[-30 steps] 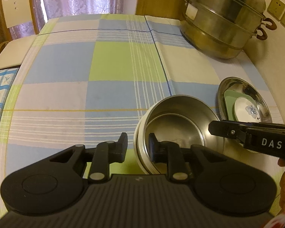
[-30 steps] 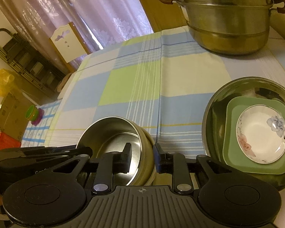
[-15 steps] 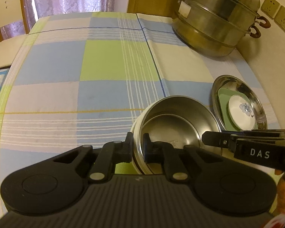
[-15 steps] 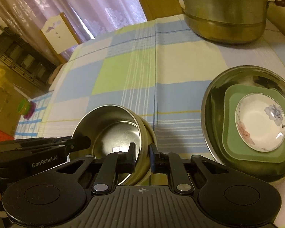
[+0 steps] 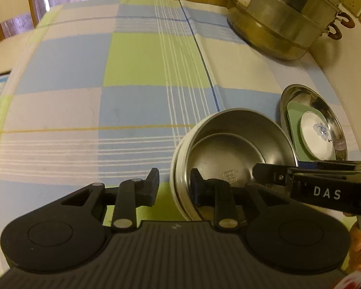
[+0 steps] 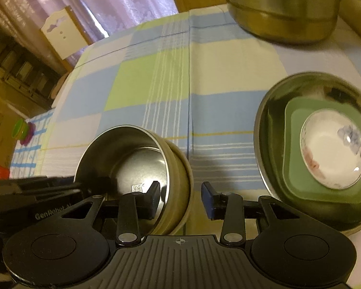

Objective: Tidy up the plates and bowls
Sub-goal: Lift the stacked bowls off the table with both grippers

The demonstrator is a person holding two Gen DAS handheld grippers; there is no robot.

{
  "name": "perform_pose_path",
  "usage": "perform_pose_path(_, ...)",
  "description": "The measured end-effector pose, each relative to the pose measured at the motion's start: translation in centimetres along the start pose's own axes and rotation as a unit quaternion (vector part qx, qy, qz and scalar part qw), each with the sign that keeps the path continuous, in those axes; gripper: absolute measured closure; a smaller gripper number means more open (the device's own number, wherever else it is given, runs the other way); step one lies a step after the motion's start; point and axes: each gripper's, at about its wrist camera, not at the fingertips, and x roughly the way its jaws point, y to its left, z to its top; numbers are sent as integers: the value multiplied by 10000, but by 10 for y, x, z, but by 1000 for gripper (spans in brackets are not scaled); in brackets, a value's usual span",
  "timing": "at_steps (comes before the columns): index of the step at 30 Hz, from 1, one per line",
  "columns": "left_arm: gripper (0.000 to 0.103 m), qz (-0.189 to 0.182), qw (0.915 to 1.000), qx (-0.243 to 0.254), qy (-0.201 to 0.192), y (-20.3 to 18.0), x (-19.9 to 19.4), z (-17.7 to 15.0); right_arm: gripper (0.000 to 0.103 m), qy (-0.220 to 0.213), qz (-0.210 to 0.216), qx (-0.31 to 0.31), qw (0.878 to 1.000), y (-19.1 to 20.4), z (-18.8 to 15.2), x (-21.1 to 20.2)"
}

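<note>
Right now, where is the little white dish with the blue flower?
The little white dish sits on a green square plate inside the big metal plate, right of the steel bowl on the checked tablecloth.

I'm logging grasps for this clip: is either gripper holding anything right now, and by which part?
Nothing is held. Both the left gripper and right gripper straddle the steel bowl's rim, jaws opening, pads off the wall.

A home dining room: a table under a blue, green and white checked cloth [image 5: 132, 77], a tiered steel steamer pot [image 5: 284, 16] at its far right corner by the wall sockets [image 5: 356, 0], lilac lace curtains [image 6: 122, 2] and a white chair back [image 6: 60, 33] beyond the far edge.
</note>
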Motion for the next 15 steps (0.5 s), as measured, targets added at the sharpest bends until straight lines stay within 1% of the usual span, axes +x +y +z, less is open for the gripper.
perform_pose_path(7,80,-156,9999,-9,-12,4,4,3,66,-7,73,131,9999,-1,5,3)
perform_pose_path(10,85,-282,9996,-65,-7,6,4,2,65,-9,45,141,9999,2,5,4)
perform_pose_path(15,86,-203,9998,19,-81,1,2,-1,68,36,52,201,9998,3,6,5)
